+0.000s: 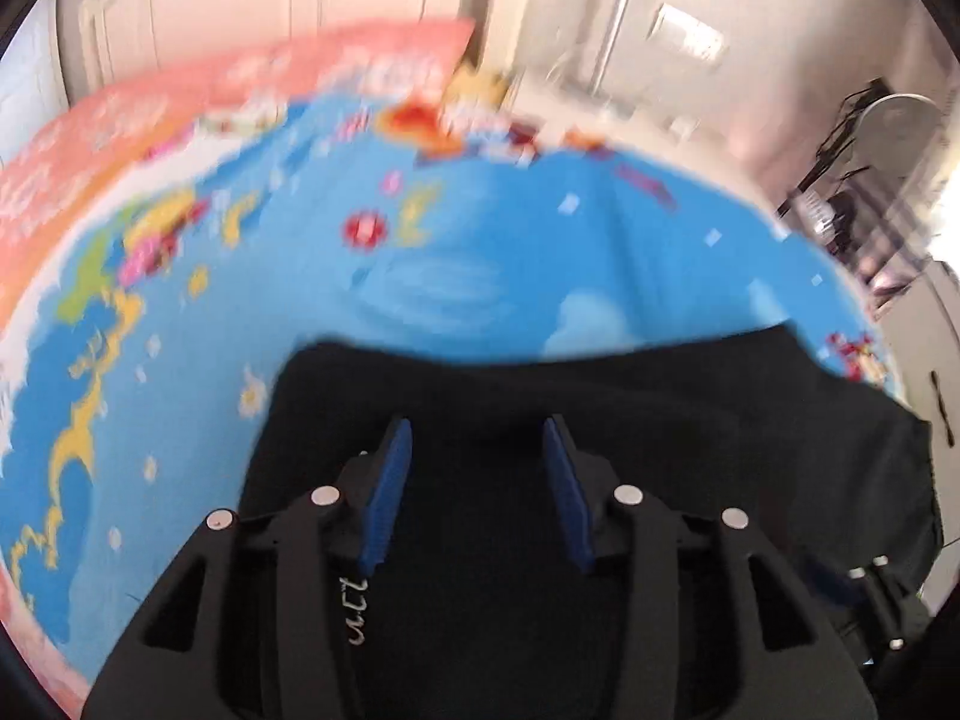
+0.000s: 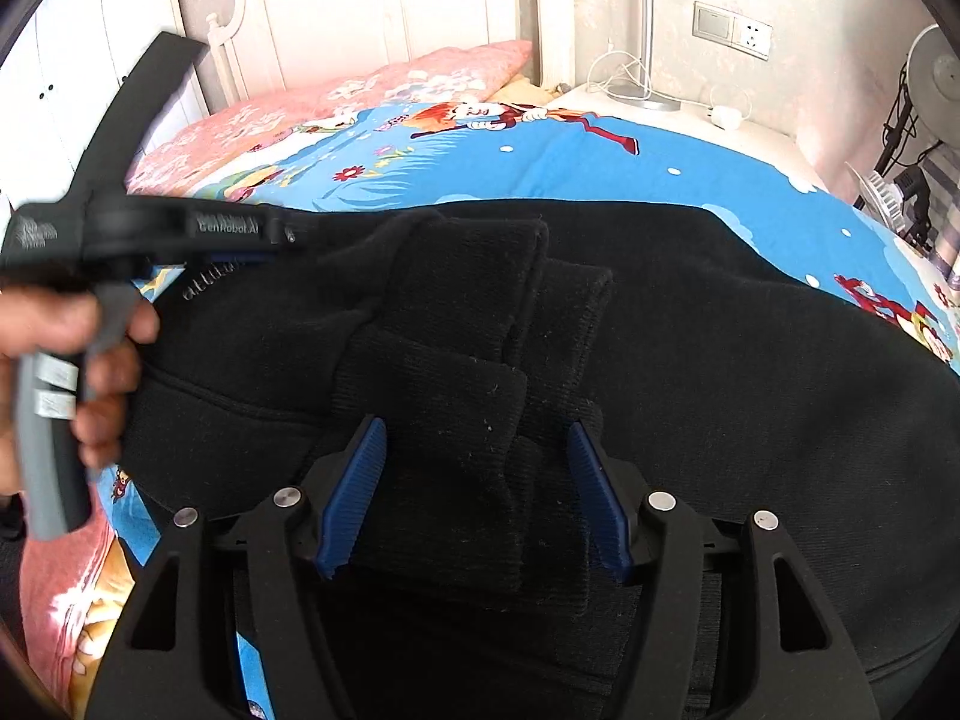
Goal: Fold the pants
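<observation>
Black pants [image 2: 690, 324] lie folded on a blue cartoon bedsheet [image 2: 540, 168]. Their ribbed cuffs [image 2: 474, 312] lie stacked on top near the middle. My right gripper [image 2: 477, 438] is open just above the cuffs, its blue pads on either side of them. My left gripper [image 1: 477, 438] is open over the pants [image 1: 600, 420] near their left edge and holds nothing. It also shows in the right wrist view [image 2: 282, 234], held by a hand at the left. The left wrist view is motion-blurred.
A pink pillow [image 2: 360, 96] lies at the head of the bed by a white headboard [image 2: 336, 6]. A bedside table [image 2: 690, 114] with a lamp base and cables stands at back right. A fan [image 2: 930, 78] and a rack stand at far right.
</observation>
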`<control>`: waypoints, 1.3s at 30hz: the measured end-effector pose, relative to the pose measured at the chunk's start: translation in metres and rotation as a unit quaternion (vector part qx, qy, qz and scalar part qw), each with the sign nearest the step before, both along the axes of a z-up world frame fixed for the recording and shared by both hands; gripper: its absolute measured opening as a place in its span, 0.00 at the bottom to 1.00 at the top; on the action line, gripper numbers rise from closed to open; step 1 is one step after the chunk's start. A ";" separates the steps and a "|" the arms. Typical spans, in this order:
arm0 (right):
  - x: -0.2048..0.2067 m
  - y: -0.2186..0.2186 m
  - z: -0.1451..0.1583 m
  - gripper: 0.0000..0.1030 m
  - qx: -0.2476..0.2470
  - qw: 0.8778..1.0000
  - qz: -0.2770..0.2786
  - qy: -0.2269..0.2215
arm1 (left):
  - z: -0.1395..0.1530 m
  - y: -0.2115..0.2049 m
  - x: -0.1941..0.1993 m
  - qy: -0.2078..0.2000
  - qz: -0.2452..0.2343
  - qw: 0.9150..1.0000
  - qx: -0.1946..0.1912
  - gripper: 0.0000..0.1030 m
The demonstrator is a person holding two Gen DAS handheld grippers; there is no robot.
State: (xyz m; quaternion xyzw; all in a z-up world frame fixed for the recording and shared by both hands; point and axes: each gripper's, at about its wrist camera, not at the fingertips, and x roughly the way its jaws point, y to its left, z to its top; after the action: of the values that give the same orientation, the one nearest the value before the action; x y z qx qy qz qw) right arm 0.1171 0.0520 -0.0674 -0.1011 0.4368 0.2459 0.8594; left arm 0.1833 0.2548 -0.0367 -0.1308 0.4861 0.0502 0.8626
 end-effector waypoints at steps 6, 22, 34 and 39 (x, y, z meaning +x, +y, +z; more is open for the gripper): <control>0.002 0.000 0.001 0.57 -0.002 1.000 -0.002 0.000 | 0.045 -0.001 -0.034 -0.076 0.012 0.997 0.010 0.58; 0.004 0.002 0.011 0.67 -0.011 1.000 -0.028 -0.002 | 0.001 0.066 -0.163 -0.088 0.120 0.979 -0.137 0.41; 0.000 0.034 0.019 0.68 -0.032 0.998 -0.040 -0.028 | -0.006 0.048 -0.165 -0.072 0.080 0.985 -0.137 0.48; -0.007 0.035 0.004 0.74 -0.033 0.998 -0.039 -0.028 | 0.003 0.034 -0.170 -0.092 0.061 0.989 -0.096 0.45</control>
State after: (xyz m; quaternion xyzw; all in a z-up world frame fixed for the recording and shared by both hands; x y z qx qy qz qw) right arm 0.1097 0.0874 -0.0633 -0.1191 0.4242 0.1951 0.8763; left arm 0.0132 0.2890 -0.0339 -0.2467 0.3988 0.0431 0.8822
